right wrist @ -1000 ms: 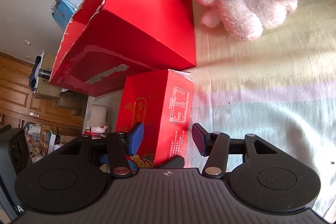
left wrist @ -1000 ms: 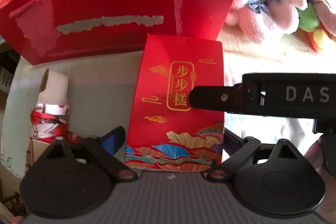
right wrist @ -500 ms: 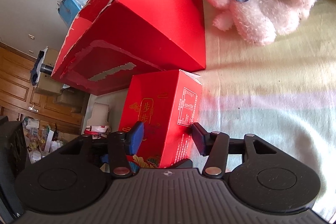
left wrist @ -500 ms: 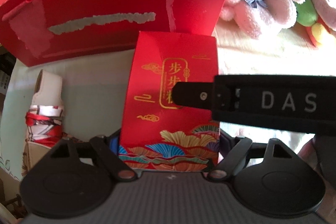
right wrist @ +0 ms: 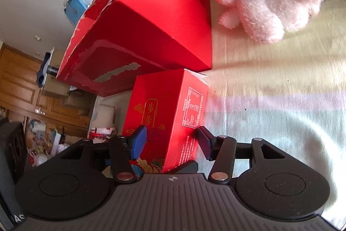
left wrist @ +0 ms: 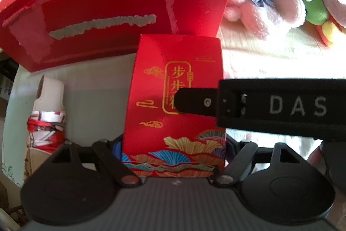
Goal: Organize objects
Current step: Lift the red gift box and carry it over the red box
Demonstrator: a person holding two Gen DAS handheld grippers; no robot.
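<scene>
Two hand-held grippers: both at one small red box, listed below in their order.
Folded red-and-white bundle (left wrist: 46,122): far left in the left wrist view, beside a white carton, well apart from the boxes.
Large red box (left wrist: 129,3): open-topped, its front paper torn in pale strips; stands just behind the small box.
Left hand-held gripper (left wrist: 173,146): jaws wide and just been closing; the small box is between them, and the pads sit close against its two sides, mostly hidden behind it.
Small red box (left wrist: 177,101): upright, with gold characters and a coloured cloud pattern on the front and a printed table on the side; it sits at the blanket's edge. I cannot tell whether its base rests on anything.
Right hand-held gripper (right wrist: 170,140): jaws partly apart and just been opening; they straddle a lower corner of the small box, blue pad before the front face, dark pad just beside the printed side.
Blanket (right wrist: 270,112): pale, striped, to the right of the boxes.
Pink plush toys (left wrist: 270,3): lying on the blanket right of the large box, with blue bows.
Green plush toy (left wrist: 315,12): far right, touching the pink ones.
</scene>
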